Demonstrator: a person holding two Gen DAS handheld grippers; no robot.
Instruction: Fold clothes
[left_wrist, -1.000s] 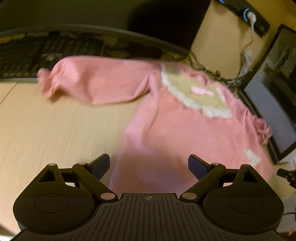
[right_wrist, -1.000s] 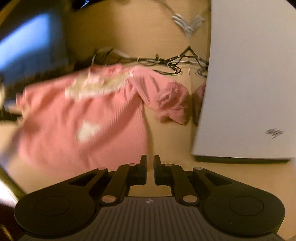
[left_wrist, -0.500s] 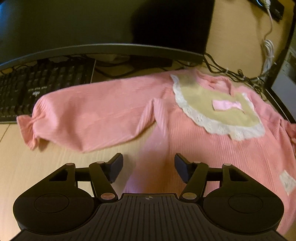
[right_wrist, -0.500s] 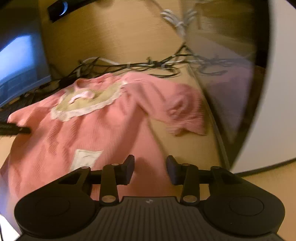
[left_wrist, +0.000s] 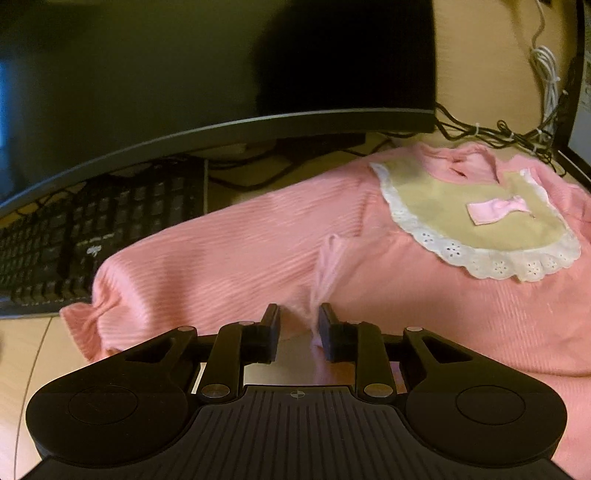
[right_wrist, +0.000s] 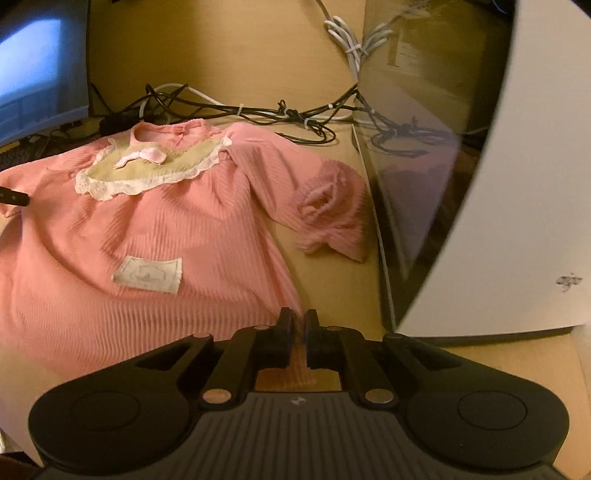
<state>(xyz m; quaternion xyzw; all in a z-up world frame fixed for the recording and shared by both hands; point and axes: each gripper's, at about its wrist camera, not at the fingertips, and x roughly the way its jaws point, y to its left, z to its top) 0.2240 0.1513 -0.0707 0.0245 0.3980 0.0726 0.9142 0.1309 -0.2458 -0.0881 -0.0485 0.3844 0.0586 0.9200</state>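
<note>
One pink dress (right_wrist: 155, 236) lies face up on the wooden tabletop (right_wrist: 332, 280), its lace-edged bib (right_wrist: 155, 168) toward the far edge where a tangle of cables (right_wrist: 295, 114) runs. It is spread flat rather than folded: the hem is toward the near edge, and its two sleeves splay out to either side. One sleeve (left_wrist: 207, 266) reaches toward the keyboard (left_wrist: 92, 229) under the monitor (left_wrist: 221, 66); the other sleeve (right_wrist: 328, 214) is bunched up close to a white case (right_wrist: 517, 221).

The left gripper (left_wrist: 298, 325) has its fingers nearly together on a pinched ridge of pink cloth at the side seam below the armpit; that looks like a grip taken to lift that side over. The right gripper (right_wrist: 296, 325) sits at the opposite side near the hem, its fingers drawn close with only a thin gap. Pink cloth shows behind them, but I cannot tell whether they actually hold it.

With a gripper at each side edge, I would guess both sides are meant to be handled together, so the soft knit stays taut and does not sag or twist.

One dress, two sleeves, one bow (left_wrist: 496, 210), one pale patch (right_wrist: 147, 275).
</note>
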